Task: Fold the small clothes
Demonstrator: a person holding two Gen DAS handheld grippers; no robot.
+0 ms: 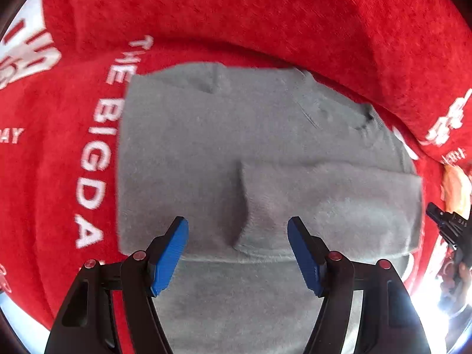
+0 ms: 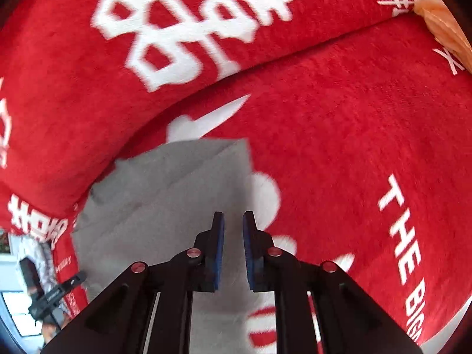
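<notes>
Red plush blanket [image 1: 265, 14] with white lettering covered everything, draped over what looked like a sofa or bed; which one could not be told. On it lay the grey garment [image 1: 206, 135], partly folded, with a flap [image 1: 324, 206] doubled over its right half and ending in a raised fold edge near the middle.

Left tongs [image 1: 237, 230] pointed steeply down over the near part of the garment, blue pads spread wide and holding nothing. That fold edge sat straight ahead between the pads, running away from the camera, and the flap's near hem lay crosswise just past the tips. By my reading these tongs were the nearer to the next grab: the hem or the fold edge was right under them.

Right tongs [image 2: 233, 216] hung over the garment's right edge [image 2: 249, 159], where grey met red. Their pads stood close together with only a narrow slit between, and nothing could be seen caught in it. The garment lay mostly to their left, its stepped folds running off toward the blanket's raised back. At the left rim of that view the other tool showed as a small dark shape.
</notes>
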